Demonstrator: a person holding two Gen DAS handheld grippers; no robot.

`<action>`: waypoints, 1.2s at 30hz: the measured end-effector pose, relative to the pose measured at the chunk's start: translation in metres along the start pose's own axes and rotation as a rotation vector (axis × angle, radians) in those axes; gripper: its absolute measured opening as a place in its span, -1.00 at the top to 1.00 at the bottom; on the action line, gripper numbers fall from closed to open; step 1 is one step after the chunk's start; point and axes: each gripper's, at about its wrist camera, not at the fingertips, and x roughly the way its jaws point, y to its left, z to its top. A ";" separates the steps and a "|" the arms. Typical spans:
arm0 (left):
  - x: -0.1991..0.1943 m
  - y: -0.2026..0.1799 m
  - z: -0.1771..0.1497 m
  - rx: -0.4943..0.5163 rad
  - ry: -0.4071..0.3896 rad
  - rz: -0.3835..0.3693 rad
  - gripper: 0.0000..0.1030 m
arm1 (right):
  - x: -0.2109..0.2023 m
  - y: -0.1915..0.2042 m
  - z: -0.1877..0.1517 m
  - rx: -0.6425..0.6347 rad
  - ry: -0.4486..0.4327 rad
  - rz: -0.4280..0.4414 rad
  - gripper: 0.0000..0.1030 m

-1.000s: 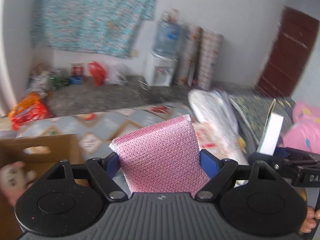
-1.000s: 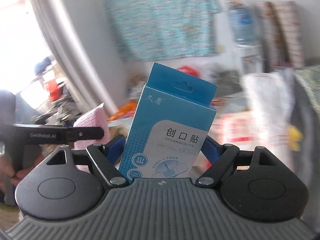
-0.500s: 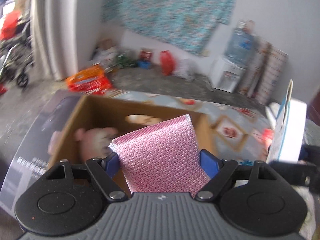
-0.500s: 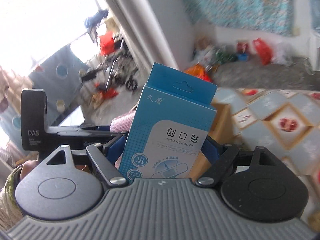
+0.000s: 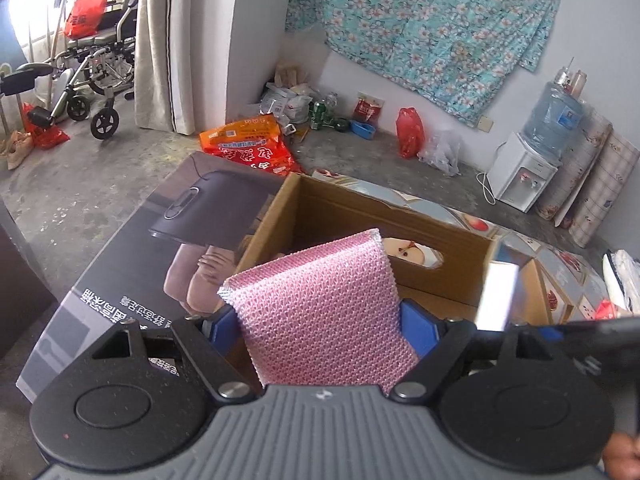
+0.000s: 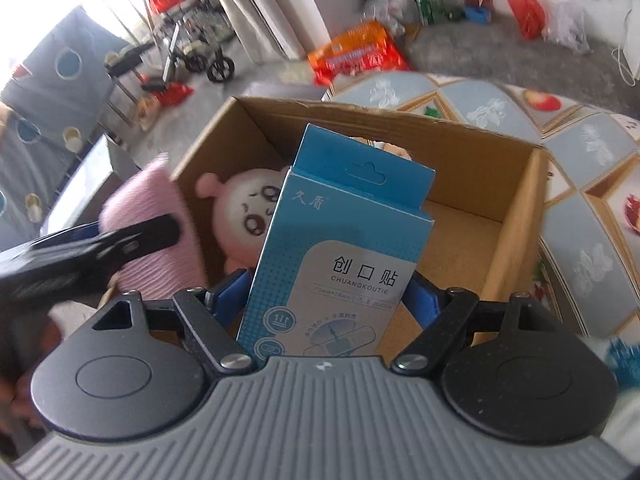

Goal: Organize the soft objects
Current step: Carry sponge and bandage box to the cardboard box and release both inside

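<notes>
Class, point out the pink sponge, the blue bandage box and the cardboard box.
pink sponge (image 5: 320,308), left wrist view, middle of its mesh face.
blue bandage box (image 6: 344,248), right wrist view, front panel.
cardboard box (image 6: 516,216), right wrist view, right wall.

A folded metal wheelchair (image 5: 86,76) stands at ten o'clock, beside a beige curtain (image 5: 160,40). A turquoise flowered cloth (image 5: 424,20) hangs on the wall at one o'clock. A white water dispenser with blue bottle (image 5: 536,152) stands at two o'clock. An orange plastic bag (image 5: 250,148) lies on the grey floor near twelve o'clock.
</notes>
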 end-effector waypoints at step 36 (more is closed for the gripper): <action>0.055 -0.106 -0.004 0.236 0.137 -0.115 -0.66 | -0.113 -0.084 -0.016 0.014 -0.270 -0.004 -0.69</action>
